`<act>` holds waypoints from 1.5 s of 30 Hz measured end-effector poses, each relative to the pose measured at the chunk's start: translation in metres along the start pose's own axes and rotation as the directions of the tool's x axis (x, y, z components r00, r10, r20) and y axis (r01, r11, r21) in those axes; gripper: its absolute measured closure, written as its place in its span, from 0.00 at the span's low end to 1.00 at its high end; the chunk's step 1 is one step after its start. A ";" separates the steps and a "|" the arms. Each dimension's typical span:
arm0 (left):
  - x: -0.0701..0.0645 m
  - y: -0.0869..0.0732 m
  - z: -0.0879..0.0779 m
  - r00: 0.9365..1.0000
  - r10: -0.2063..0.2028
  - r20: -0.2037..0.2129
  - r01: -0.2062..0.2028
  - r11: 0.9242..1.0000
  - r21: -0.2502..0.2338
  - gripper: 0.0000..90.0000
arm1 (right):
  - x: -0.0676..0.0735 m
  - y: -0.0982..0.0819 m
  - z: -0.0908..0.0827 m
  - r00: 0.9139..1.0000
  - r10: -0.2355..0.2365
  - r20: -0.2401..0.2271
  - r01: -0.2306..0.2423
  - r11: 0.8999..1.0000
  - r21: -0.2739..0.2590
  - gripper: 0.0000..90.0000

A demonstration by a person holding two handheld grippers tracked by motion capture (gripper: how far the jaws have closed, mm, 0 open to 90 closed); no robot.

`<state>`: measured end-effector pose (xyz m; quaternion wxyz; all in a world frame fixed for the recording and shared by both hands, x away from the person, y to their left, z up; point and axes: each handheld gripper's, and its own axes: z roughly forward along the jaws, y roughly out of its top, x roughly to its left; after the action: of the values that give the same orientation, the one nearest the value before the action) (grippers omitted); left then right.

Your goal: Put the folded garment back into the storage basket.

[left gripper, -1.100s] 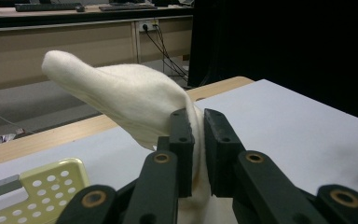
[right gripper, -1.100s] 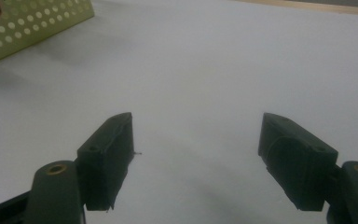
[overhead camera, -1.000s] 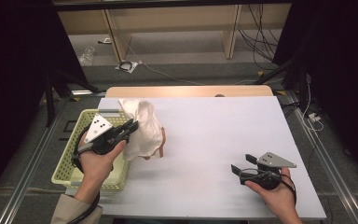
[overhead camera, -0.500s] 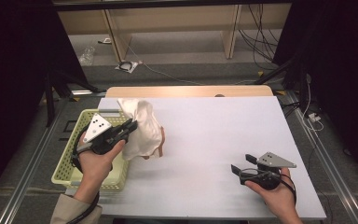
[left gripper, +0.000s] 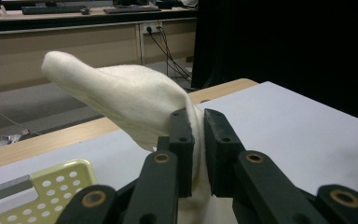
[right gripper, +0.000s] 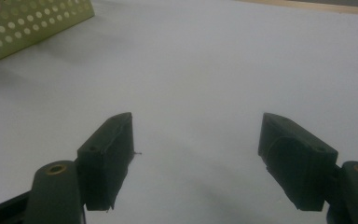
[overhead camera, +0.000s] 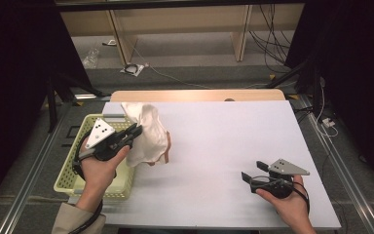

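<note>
A cream-white cloth point(overhead camera: 148, 134) with a reddish-brown edge hangs above the left part of the white table point(overhead camera: 224, 141), beside a pale yellow perforated basket point(overhead camera: 75, 168). My left gripper point(overhead camera: 135, 130) is shut on the cloth, which is lifted off the table. In the left gripper view the cloth point(left gripper: 121, 100) is pinched between the two black jaws of the left gripper point(left gripper: 199, 140) and rises to the upper left. My right gripper point(overhead camera: 253, 171) rests low near the table's front right, open, with nothing between its jaws. The right gripper view shows the right gripper point(right gripper: 196, 154) wide apart over bare table.
The basket's corner point(right gripper: 28, 23) appears at the upper left of the right gripper view. A wooden strip point(overhead camera: 199, 95) runs along the table's far edge. Cables point(overhead camera: 268, 39) lie on the floor beyond, below a wooden desk. Dark curtains flank both sides.
</note>
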<state>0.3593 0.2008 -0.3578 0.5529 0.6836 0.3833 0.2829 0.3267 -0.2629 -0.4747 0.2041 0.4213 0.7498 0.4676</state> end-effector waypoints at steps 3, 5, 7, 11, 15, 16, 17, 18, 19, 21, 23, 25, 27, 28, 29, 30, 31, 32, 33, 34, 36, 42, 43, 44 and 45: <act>0.000 0.000 0.000 1.000 -0.002 0.000 0.002 1.000 -0.001 0.91 | 0.000 0.000 0.000 1.000 0.000 0.000 0.000 1.000 0.001 0.30; 0.001 0.000 0.000 1.000 -0.002 -0.001 0.002 1.000 0.000 0.91 | 0.000 0.000 0.000 1.000 -0.002 0.001 0.002 1.000 0.006 0.31; 0.001 0.000 -0.001 1.000 -0.005 -0.002 0.005 1.000 -0.003 0.91 | 0.000 0.000 0.000 1.000 -0.001 0.000 0.001 1.000 0.002 0.31; 0.002 0.001 -0.001 1.000 -0.004 -0.003 0.004 1.000 -0.002 0.91 | 0.000 0.000 0.000 1.000 -0.001 0.000 0.001 1.000 0.008 0.30; 0.002 0.001 -0.002 1.000 -0.004 -0.005 0.004 1.000 -0.002 0.91 | 0.000 0.000 0.000 1.000 0.000 0.001 0.000 1.000 0.004 0.31; 0.003 0.001 -0.002 1.000 -0.005 -0.005 0.005 1.000 -0.003 0.91 | 0.000 0.000 0.000 1.000 0.001 0.000 -0.001 1.000 0.001 0.30; 0.003 0.001 -0.002 1.000 -0.005 -0.006 0.005 1.000 -0.004 0.91 | 0.000 0.000 0.000 1.000 0.001 0.000 -0.001 1.000 0.001 0.31; 0.003 0.001 -0.002 1.000 -0.005 -0.007 0.005 1.000 -0.005 0.91 | 0.000 0.000 0.000 1.000 -0.001 0.001 0.001 1.000 0.005 0.31; 0.003 0.002 -0.002 1.000 -0.005 -0.008 0.005 1.000 -0.006 0.91 | 0.000 0.000 0.000 1.000 0.001 0.000 -0.001 1.000 0.001 0.31; 0.004 0.002 -0.003 1.000 -0.004 -0.009 0.004 1.000 -0.006 0.91 | 0.000 0.000 0.000 1.000 0.001 0.000 -0.001 1.000 0.002 0.31; 0.004 0.002 -0.003 1.000 -0.005 -0.009 0.005 1.000 -0.006 0.91 | 0.000 0.000 0.000 1.000 0.001 0.000 -0.001 1.000 0.002 0.31; 0.005 0.002 -0.003 1.000 -0.008 -0.010 0.008 1.000 -0.009 0.91 | 0.000 0.000 0.001 1.000 0.002 -0.001 -0.002 1.000 0.000 0.31; 0.005 0.002 -0.004 1.000 -0.009 -0.012 0.008 1.000 -0.009 0.91 | 0.000 0.000 0.000 1.000 0.000 0.000 0.000 1.000 0.002 0.31; 0.005 0.002 -0.004 1.000 -0.008 -0.013 0.008 1.000 -0.009 0.91 | 0.000 0.000 0.000 1.000 0.000 0.000 0.000 1.000 0.001 0.31; 0.006 0.002 -0.004 1.000 -0.009 -0.013 0.009 1.000 -0.010 0.91 | 0.000 0.000 0.001 1.000 0.001 -0.001 -0.001 1.000 -0.001 0.31; 0.006 0.003 -0.004 1.000 -0.009 -0.014 0.009 1.000 -0.011 0.91 | 0.000 0.000 0.001 1.000 0.001 0.000 -0.001 1.000 -0.001 0.31; 0.006 0.003 -0.004 1.000 -0.010 -0.015 0.010 1.000 -0.011 0.91 | 0.000 0.000 0.001 1.000 0.001 0.000 -0.001 1.000 -0.001 0.31; 0.006 0.003 -0.004 1.000 -0.011 -0.017 0.011 1.000 -0.012 0.91 | 0.000 0.000 0.000 1.000 0.000 0.000 0.000 1.000 0.001 0.31; 0.007 0.003 -0.005 1.000 -0.012 -0.018 0.012 1.000 -0.011 0.91 | 0.000 0.000 0.000 1.000 0.001 0.000 -0.001 1.000 0.002 0.31; 0.007 0.003 -0.005 1.000 -0.009 -0.020 0.009 1.000 -0.010 0.91 | 0.000 0.000 0.000 1.000 0.001 0.000 -0.001 1.000 0.001 0.31; 0.007 0.003 -0.005 1.000 -0.008 -0.020 0.008 1.000 -0.011 0.91 | 0.000 0.000 0.000 1.000 0.001 0.000 -0.001 1.000 0.001 0.31; 0.008 0.004 -0.006 1.000 -0.010 -0.023 0.010 1.000 -0.015 0.91 | 0.000 0.000 0.000 1.000 0.000 0.001 0.000 1.000 0.000 0.31; 0.008 0.004 -0.006 1.000 -0.012 -0.023 0.012 1.000 -0.016 0.91 | 0.000 0.000 0.000 1.000 0.000 0.001 0.000 1.000 0.000 0.31; 0.009 0.004 -0.006 1.000 -0.012 -0.023 0.012 1.000 -0.015 0.91 | 0.000 0.000 0.000 1.000 0.000 0.001 0.000 1.000 0.000 0.31; 0.009 0.004 -0.006 1.000 -0.013 -0.023 0.012 1.000 -0.015 0.91 | 0.000 0.000 0.000 1.000 0.000 0.001 0.000 1.000 0.000 0.31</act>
<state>0.3598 0.2110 -0.3532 0.5552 0.6737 0.3919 0.2903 0.3270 -0.2631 -0.4748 0.2044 0.4216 0.7497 0.4674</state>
